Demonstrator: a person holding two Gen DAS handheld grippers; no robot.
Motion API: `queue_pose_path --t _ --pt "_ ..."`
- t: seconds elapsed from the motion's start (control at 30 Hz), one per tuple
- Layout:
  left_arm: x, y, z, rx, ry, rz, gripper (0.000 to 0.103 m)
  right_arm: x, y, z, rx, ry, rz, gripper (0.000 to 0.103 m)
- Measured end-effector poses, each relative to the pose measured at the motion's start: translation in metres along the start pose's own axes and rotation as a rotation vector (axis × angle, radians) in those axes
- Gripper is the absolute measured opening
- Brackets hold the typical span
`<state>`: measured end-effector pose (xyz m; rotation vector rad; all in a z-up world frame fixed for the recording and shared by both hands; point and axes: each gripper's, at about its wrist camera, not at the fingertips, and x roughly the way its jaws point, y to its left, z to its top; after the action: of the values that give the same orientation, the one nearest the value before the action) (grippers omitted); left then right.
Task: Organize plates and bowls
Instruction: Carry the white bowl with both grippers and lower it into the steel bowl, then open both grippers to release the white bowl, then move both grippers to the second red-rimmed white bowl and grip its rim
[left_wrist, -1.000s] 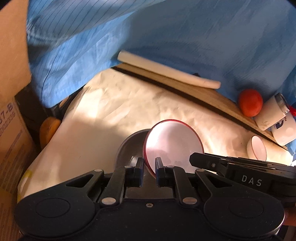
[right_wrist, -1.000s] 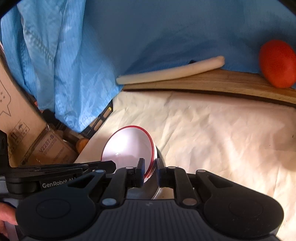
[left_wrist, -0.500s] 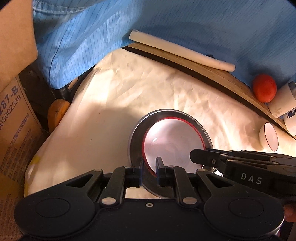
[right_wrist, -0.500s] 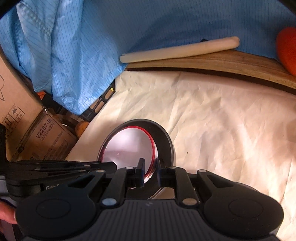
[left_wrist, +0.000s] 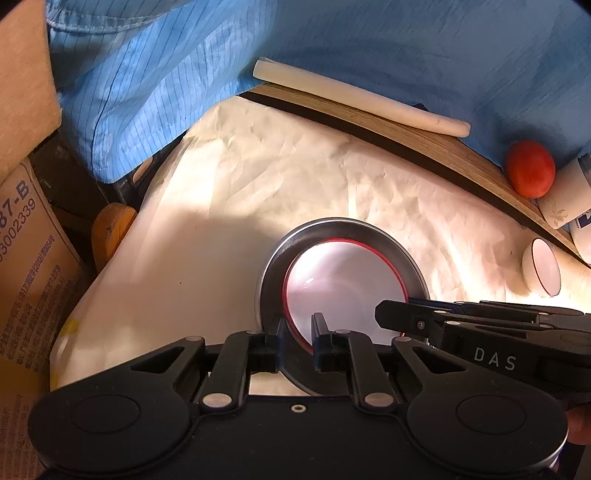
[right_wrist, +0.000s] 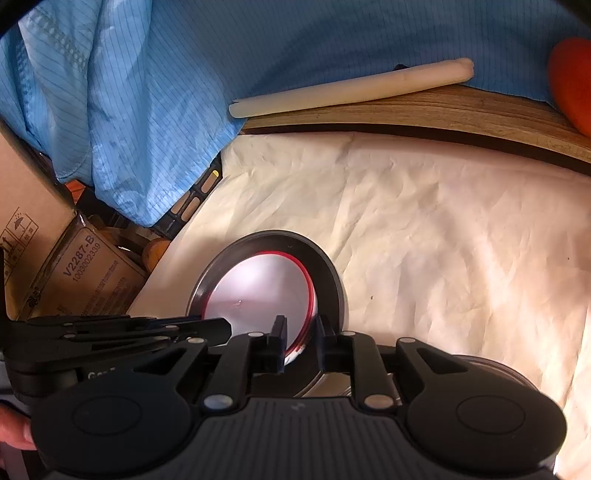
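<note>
The red-rimmed white bowl (left_wrist: 343, 291), mouth up, now sits level inside the grey metal plate (left_wrist: 275, 266) on the cream cloth (left_wrist: 258, 177), no longer tilted, the left gripper (left_wrist: 297, 328) pinching its rim and the right gripper (right_wrist: 300, 332), marked "DAS", easing apart around it.

A crinkled cream cloth (left_wrist: 280, 192) is covering the table and carrying a dark metal plate (left_wrist: 271, 266) near the front. A small white cup with a red rim (left_wrist: 541, 267) is lying on its side on the cloth to the right. A wooden board (left_wrist: 424, 147) is running along the far edge of the cloth.
</note>
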<state>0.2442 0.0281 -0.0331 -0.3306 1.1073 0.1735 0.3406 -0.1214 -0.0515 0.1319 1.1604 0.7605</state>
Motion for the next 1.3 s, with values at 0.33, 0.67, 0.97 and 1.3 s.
queue_pose_path --t 0.33,0.67,0.97,1.3 --pt "-0.009 -0.004 0.002 0.022 -0.030 0.025 0.020 -0.008 0.003 -0.002 -0.011 -0.024 0.005 0.027" --pt "-0.027 -0.005 0.006 0.008 -0.089 0.026 0.046 -0.034 0.000 -0.007 -0.022 -0.110 0.001 0.058" --pt "-0.025 -0.037 0.014 0.056 -0.129 -0.024 0.067 -0.084 -0.046 -0.017 0.112 -0.252 -0.063 0.081" --pt "-0.002 -0.106 0.014 0.169 -0.140 -0.106 0.095 -0.135 -0.111 -0.038 0.271 -0.368 -0.155 0.098"
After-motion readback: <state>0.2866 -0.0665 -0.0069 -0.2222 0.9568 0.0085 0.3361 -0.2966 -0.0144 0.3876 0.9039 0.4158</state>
